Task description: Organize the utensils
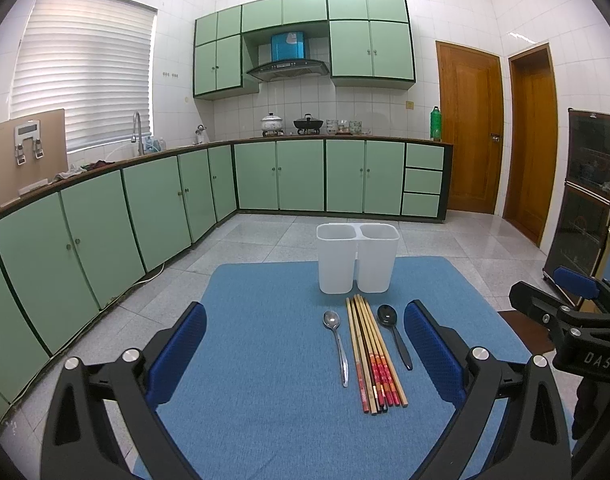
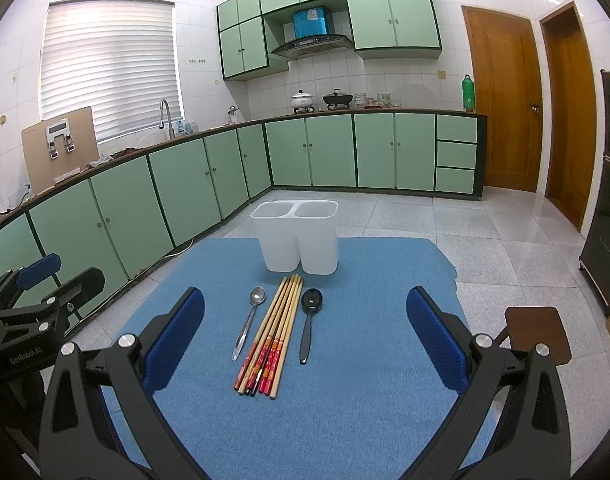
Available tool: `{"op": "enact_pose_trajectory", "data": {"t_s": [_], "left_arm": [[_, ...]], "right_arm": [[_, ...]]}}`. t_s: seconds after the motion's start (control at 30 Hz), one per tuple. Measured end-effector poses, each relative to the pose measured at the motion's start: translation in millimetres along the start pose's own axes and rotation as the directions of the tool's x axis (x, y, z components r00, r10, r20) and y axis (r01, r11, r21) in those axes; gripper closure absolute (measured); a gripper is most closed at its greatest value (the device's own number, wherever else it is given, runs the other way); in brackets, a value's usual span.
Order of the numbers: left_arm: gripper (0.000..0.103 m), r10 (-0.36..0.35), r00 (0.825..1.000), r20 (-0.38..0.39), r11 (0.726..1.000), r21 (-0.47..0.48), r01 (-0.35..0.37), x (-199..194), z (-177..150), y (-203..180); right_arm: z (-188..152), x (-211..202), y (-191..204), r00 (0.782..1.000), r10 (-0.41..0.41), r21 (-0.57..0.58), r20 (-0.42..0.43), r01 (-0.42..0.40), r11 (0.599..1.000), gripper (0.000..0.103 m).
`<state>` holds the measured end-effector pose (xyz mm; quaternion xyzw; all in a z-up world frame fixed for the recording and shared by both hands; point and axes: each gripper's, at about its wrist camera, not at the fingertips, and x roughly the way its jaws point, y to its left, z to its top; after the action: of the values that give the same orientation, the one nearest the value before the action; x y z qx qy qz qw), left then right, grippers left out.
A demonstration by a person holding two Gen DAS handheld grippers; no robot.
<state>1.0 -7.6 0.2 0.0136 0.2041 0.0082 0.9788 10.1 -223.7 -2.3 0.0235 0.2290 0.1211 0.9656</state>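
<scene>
A white two-compartment holder (image 1: 357,258) (image 2: 296,236) stands upright at the far side of a blue mat (image 1: 273,380) (image 2: 345,380). In front of it lie a metal spoon (image 1: 337,344) (image 2: 249,320), a bundle of several wooden chopsticks (image 1: 375,354) (image 2: 275,334) and a black spoon (image 1: 393,332) (image 2: 309,320), side by side. My left gripper (image 1: 305,344) is open and empty, above the near part of the mat. My right gripper (image 2: 305,332) is open and empty, also short of the utensils. Each gripper shows in the other's view: the right one (image 1: 573,304), the left one (image 2: 37,284).
The mat lies on a low table over a tiled floor. Green kitchen cabinets (image 1: 145,208) run along the left and back. A small brown stool (image 2: 537,332) stands at the right of the table. A dark cabinet (image 1: 589,200) stands at the far right.
</scene>
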Motion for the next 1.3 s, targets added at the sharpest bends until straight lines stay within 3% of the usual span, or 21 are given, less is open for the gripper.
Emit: {"op": "enact_pose_trajectory", "data": {"t_s": [1.3], "left_arm": [[0.006,0.003,1.000,-0.005,1.000,0.001,-0.003,2.3,-3.9,2.7]], "right_arm": [[-5.8,12.0,-2.4,1.000,-0.006,0.013,-0.015,0.006,1.000,0.005]]}}
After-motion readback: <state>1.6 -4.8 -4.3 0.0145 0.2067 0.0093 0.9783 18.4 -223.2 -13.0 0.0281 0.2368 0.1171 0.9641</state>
